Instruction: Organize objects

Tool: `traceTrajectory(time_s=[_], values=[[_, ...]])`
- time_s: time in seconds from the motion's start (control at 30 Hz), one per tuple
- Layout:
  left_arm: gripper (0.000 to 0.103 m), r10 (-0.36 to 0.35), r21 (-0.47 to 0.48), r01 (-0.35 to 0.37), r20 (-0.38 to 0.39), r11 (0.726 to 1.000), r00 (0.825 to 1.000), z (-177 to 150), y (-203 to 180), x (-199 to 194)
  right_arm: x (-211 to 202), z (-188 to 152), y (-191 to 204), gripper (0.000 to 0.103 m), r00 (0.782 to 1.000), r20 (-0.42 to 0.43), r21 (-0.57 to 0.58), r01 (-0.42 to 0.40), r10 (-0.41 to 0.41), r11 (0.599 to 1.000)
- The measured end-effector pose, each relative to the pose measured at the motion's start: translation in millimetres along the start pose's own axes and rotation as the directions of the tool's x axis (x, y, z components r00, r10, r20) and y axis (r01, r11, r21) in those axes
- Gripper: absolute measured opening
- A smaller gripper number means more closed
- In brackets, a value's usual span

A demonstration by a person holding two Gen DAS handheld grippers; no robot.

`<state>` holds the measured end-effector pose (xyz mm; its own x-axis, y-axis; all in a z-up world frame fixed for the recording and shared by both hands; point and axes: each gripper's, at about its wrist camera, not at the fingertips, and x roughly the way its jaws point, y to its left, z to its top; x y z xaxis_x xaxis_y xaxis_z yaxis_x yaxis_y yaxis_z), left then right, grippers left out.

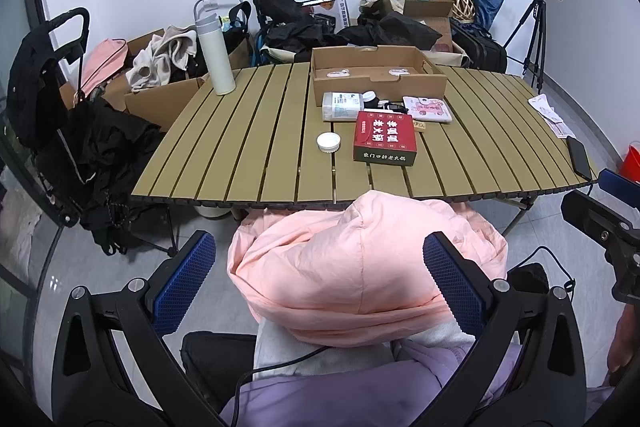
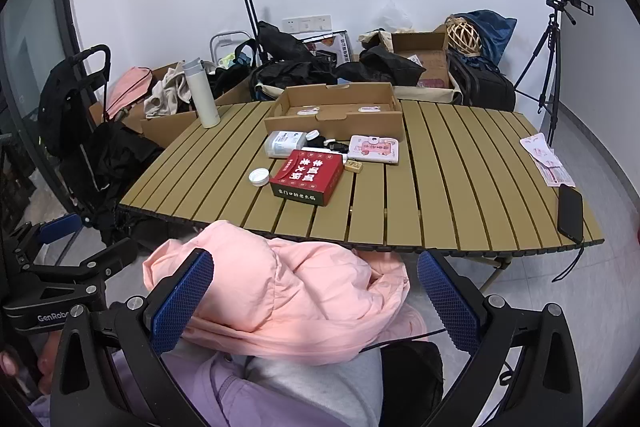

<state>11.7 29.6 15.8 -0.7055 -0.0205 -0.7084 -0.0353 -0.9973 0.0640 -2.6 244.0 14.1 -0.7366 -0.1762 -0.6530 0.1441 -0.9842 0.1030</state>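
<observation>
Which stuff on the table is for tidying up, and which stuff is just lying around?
For tidying:
cardboard tray
red box
white cap
plastic bottle
pink packet
small wooden block

Just lying around:
white flask
black phone
paper slips
camera tripod
pink jacket

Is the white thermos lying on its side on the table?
No, the white thermos stands upright near the far left corner of the slatted table.
</observation>
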Motion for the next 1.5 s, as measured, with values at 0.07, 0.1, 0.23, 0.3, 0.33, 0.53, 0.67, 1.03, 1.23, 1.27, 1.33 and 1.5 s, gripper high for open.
traceTrajectory(time_s=[0.07, 0.1, 0.23, 0.3, 0.33, 0.53, 0.67, 1.03, 1.23, 1.27, 1.33, 1.5], values=[[0.103, 0.002, 0.0, -0.002, 0.0, 1.0, 1.0, -0.9, -0.1, -0.1, -0.5, -0.2, 0.9, 0.103, 1.0, 0.0, -0.001, -0.002, 0.002, 1.0], [0.103, 0.002, -0.001, -0.002, -0.001, 1.0, 1.0, -0.9, 0.3, 0.0, -0.9, -0.3, 1.6, 0.103, 1.0, 0.001, -0.001, -0.004, 0.004, 1.0], [0.103, 0.002, 0.0, -0.002, 0.0, 1.0, 1.0, -0.5, 0.8, -0.5, -3.5, 0.8, -0.4, 0.103, 1.0, 0.007, 0.012, -0.015, 0.015, 1.0], [0.103, 0.002, -0.001, -0.002, -0.001, 1.0, 1.0, -0.6, 0.8, -0.5, -3.8, 1.3, -0.6, 0.103, 1.0, 0.01, 0.015, -0.013, 0.013, 1.0], [0.103, 0.002, -0.002, -0.002, 0.0, 1.0, 1.0, -0.8, 0.7, -0.5, -4.4, 1.4, -0.5, 0.103, 1.0, 0.012, 0.014, -0.008, 0.008, 1.0], [0.103, 0.001, -0.003, -0.001, -0.006, 1.0, 1.0, 0.1, 0.8, -0.9, -3.7, 1.8, 2.3, 0.103, 1.0, 0.009, 0.004, -0.006, 0.006, 1.0], [0.103, 0.0, -0.002, 0.0, -0.007, 1.0, 1.0, 0.6, 0.5, -1.0, -2.7, 1.8, 2.5, 0.103, 1.0, 0.007, 0.002, -0.006, 0.006, 1.0], [0.103, -0.029, -0.01, 0.029, -0.04, 1.0, 0.999, -0.4, 1.8, 10.1, 6.1, -1.8, 0.8, 0.103, 1.0, -0.017, 0.008, -0.014, 0.014, 1.0], [0.103, -0.049, -0.015, 0.048, -0.084, 0.999, 0.995, -1.0, 1.6, 26.0, 18.7, -5.9, -0.8, 0.103, 0.999, -0.044, 0.004, -0.007, 0.008, 1.0], [0.103, -0.048, -0.015, 0.047, -0.089, 0.999, 0.995, -0.7, 1.8, 28.8, 21.9, -6.2, -2.2, 0.103, 0.999, -0.05, 0.008, -0.008, 0.008, 1.0], [0.103, -0.052, -0.013, 0.051, -0.096, 0.999, 0.994, 0.3, 1.1, 33.7, 26.6, -7.1, -5.0, 0.103, 0.998, -0.06, 0.018, -0.017, 0.018, 1.0], [0.103, -0.189, -0.028, 0.187, -0.103, 0.982, 0.977, 10.3, 5.1, 55.0, 39.5, -6.1, -12.1, 0.103, 0.997, -0.071, 0.005, 0.015, -0.015, 1.0]])
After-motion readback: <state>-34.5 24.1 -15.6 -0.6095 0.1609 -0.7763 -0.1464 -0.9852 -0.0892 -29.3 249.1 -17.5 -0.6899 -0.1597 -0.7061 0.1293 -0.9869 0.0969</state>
